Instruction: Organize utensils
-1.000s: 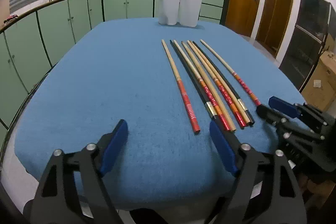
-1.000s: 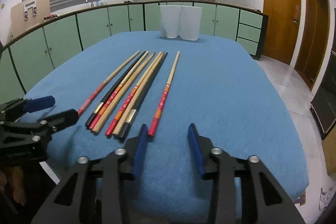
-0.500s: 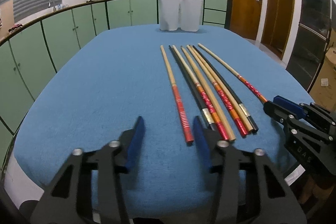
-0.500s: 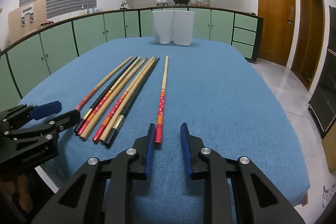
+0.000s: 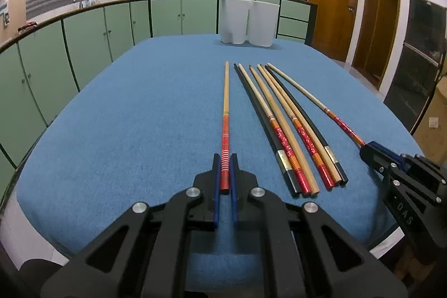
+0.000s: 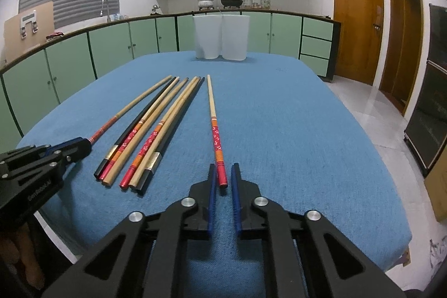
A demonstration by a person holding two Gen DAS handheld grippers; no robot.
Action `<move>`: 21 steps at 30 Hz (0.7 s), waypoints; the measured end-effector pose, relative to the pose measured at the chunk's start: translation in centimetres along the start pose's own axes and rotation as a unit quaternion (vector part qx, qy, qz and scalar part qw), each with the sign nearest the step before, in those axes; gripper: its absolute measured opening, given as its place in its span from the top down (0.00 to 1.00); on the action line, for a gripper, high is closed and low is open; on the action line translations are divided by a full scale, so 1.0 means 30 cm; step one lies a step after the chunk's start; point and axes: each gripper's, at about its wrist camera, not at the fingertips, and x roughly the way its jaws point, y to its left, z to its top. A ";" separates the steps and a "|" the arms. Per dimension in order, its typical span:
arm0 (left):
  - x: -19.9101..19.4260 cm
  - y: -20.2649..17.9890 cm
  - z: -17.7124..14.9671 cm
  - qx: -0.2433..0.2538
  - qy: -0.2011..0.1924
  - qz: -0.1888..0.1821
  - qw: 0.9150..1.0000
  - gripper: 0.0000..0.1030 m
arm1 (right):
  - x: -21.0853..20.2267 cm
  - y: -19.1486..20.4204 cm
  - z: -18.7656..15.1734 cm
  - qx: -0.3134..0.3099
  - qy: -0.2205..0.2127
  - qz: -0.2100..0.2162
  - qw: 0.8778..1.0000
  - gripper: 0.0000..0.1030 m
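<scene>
Several long chopsticks lie side by side on the blue-covered table (image 5: 125,130). My left gripper (image 5: 225,158) is shut on the red striped end of the leftmost chopstick (image 5: 225,102). In the right wrist view that left gripper (image 6: 83,145) holds the same stick (image 6: 134,104). My right gripper (image 6: 223,168) is shut on the red flowered end of the rightmost chopstick (image 6: 211,105). From the left wrist view the right gripper (image 5: 366,149) grips that stick (image 5: 304,95). Between the two held sticks lies a bundle of several wooden and black chopsticks (image 5: 282,127) (image 6: 156,124).
Two white containers (image 5: 248,21) (image 6: 220,37) stand together at the table's far edge. Green cabinets curve around behind and to the left. Wooden doors are at the right. A hand (image 6: 25,264) holds the left gripper's handle by the table's near edge.
Both pairs of jaws have closed, each onto the near end of a chopstick. The left gripper has lined up with the leftmost stick, the right with the rightmost.
</scene>
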 end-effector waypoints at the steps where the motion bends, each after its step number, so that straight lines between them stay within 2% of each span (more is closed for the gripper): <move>1: -0.004 0.003 0.001 -0.003 0.000 -0.002 1.000 0.95 | 0.000 -0.003 0.003 0.003 0.002 0.002 1.000 0.94; 4: -0.029 0.022 0.016 -0.014 -0.002 -0.005 1.000 0.95 | -0.021 -0.010 0.019 0.013 0.004 0.011 1.000 0.95; 10: -0.135 0.071 0.079 -0.044 -0.010 -0.007 0.999 0.95 | -0.147 -0.015 0.079 0.022 -0.020 0.021 0.999 0.95; 14: -0.204 0.077 0.110 -0.050 -0.013 -0.011 0.999 0.95 | -0.197 -0.008 0.100 0.015 -0.011 0.021 1.000 0.94; 17: -0.241 0.068 0.109 -0.036 -0.025 -0.006 0.999 0.95 | -0.163 -0.003 0.072 0.008 0.015 0.016 1.000 0.95; 21: -0.220 0.073 0.081 -0.041 -0.010 -0.010 0.999 0.95 | -0.102 -0.009 0.012 0.012 0.037 0.021 0.999 0.94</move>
